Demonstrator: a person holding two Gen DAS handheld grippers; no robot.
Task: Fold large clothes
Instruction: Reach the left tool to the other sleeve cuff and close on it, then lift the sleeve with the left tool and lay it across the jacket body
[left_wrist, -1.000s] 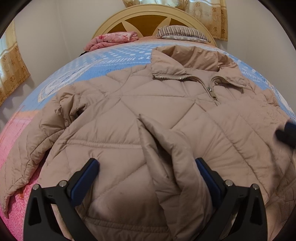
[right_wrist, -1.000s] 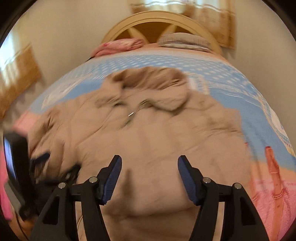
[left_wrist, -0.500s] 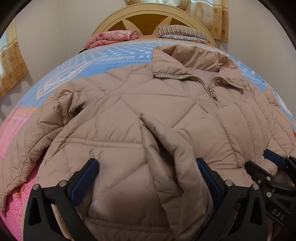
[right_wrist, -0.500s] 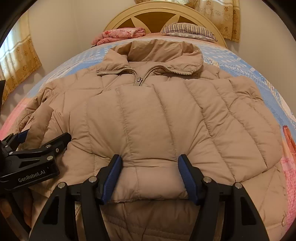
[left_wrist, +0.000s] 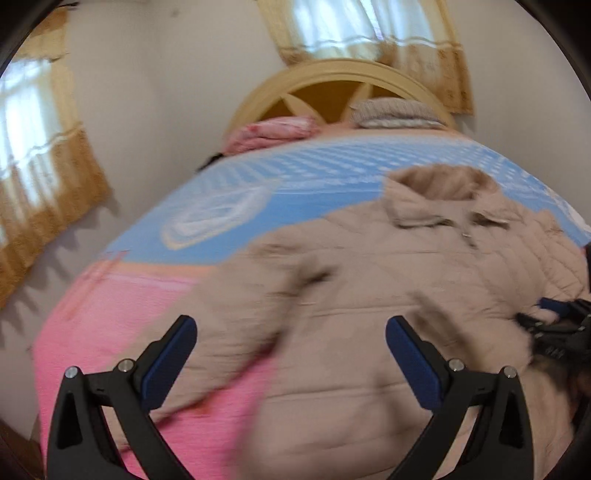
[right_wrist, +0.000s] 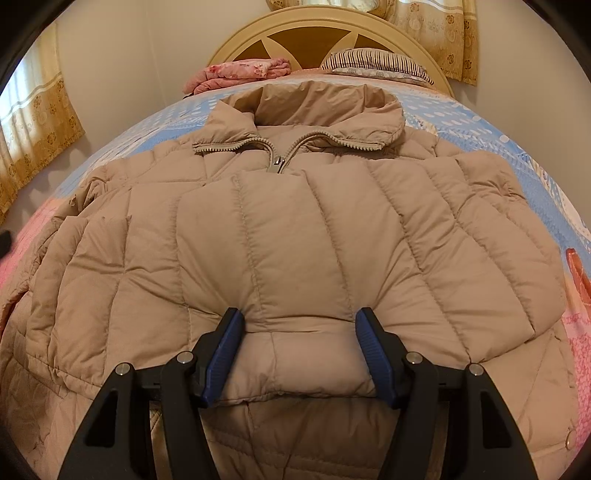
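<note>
Beige quilted sleeve cuff (right_wrist: 295, 354) sits pinched between the right gripper's (right_wrist: 299, 332) pads, folded across the jacket (right_wrist: 288, 236). The left gripper (left_wrist: 291, 343) hangs wide and empty above the jacket's left edge; bare pink-and-blue bedspread (left_wrist: 122, 317) stretches toward the headboard (right_wrist: 332, 33).

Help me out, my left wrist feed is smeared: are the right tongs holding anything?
Observer: Yes. The right tongs pinch the cuff end of a sleeve laid across the front of the jacket.
Operator: Is the jacket zipped?
Observer: Zipped up to the zipper pull, just below the open collar.
Operator: What's the grey lump by the headboard?
Observer: A striped pillow.
</note>
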